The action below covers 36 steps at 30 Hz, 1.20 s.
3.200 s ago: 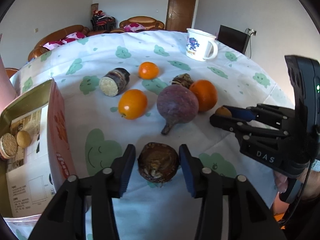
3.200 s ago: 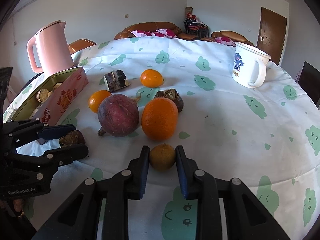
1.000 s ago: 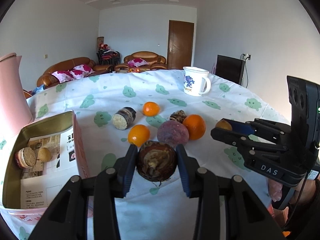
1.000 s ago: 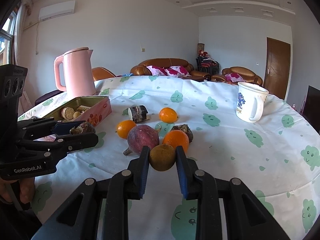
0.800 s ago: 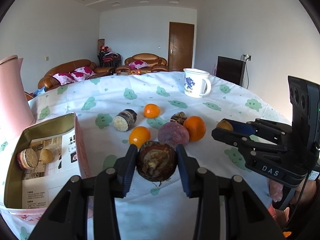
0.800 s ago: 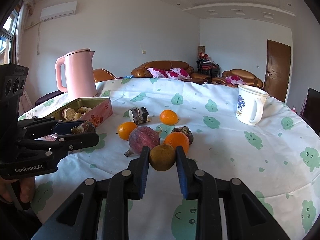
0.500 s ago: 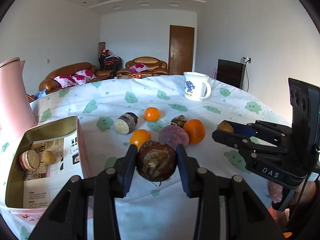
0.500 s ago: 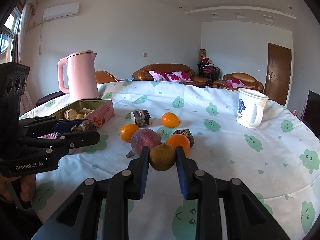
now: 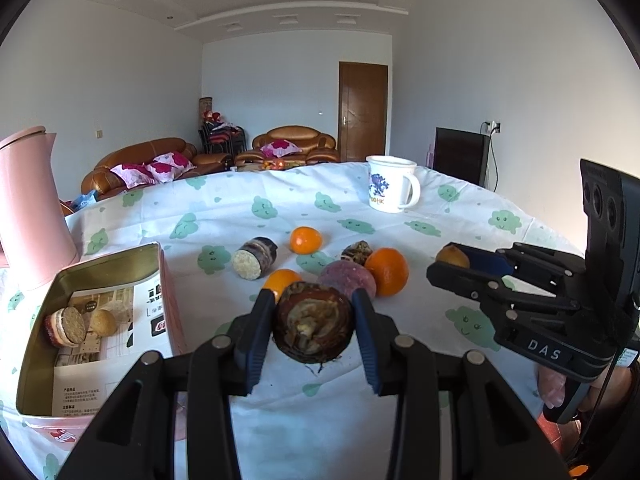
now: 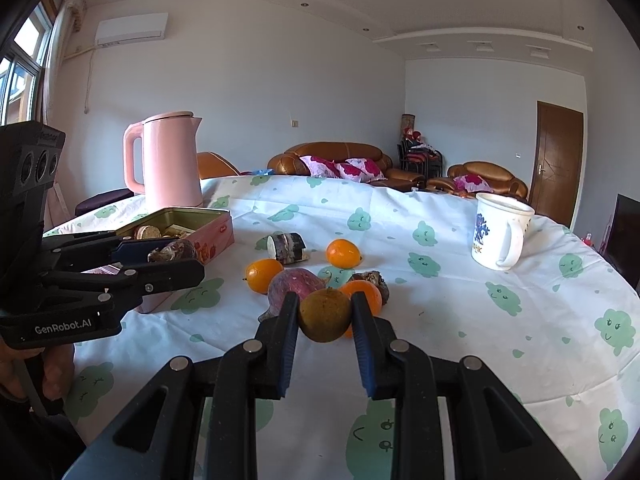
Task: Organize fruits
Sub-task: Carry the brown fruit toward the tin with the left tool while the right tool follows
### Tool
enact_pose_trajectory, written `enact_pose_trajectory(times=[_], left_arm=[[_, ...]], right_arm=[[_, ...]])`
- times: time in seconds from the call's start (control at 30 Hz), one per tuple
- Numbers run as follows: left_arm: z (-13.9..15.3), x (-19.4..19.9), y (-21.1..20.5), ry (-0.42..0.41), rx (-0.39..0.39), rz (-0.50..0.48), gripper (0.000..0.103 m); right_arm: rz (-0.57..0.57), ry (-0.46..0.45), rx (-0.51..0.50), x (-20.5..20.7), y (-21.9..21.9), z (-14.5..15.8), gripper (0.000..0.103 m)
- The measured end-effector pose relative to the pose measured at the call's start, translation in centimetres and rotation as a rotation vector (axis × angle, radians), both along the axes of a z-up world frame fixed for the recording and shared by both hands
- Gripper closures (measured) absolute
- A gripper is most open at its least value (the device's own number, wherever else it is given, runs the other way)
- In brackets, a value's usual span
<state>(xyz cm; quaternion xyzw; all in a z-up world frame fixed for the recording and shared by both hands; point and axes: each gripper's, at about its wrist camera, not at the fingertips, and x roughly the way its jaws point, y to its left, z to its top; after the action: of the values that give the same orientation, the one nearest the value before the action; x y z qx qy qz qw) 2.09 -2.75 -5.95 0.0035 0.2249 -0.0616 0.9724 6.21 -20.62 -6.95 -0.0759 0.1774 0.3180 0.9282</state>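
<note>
My left gripper (image 9: 314, 320) is shut on a dark brown shrivelled fruit (image 9: 313, 327), held above the tablecloth. A small brownish-yellow fruit (image 10: 325, 314) sits clamped in my right gripper (image 10: 325, 314), also lifted off the table. Each gripper shows in the other's view: the right gripper (image 9: 448, 262) at the right, the left gripper (image 10: 176, 256) at the left. On the cloth beyond lie a purple round fruit (image 9: 347, 283), a large orange (image 9: 386, 271), two smaller oranges (image 9: 305, 239) (image 9: 280, 282), a dark wrinkled fruit (image 9: 357, 251) and a cut dark cylinder (image 9: 254, 257).
An open pink tin (image 9: 100, 328) with biscuits and a leaflet stands at the left. A pink kettle (image 10: 170, 160) rises behind it. A white mug (image 10: 500, 236) stands at the far right of the round table (image 10: 540, 320). Sofas and a brown door lie beyond.
Since the oldest frames both grippers have risen off the table with their fruits. Over the last second both views tilted slightly upward, so the table's fruits sit lower and smaller.
</note>
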Motion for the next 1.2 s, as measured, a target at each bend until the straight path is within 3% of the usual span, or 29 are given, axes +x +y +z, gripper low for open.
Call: enact_pose_trajectory(times=[1.2], left_arm=[[1.8, -1.7, 0.1, -0.124, 0.027, 0.044, 0.062]], right_arm=[[0.046, -0.083, 0.073, -1.4, -1.0, 0.6, 0.075]])
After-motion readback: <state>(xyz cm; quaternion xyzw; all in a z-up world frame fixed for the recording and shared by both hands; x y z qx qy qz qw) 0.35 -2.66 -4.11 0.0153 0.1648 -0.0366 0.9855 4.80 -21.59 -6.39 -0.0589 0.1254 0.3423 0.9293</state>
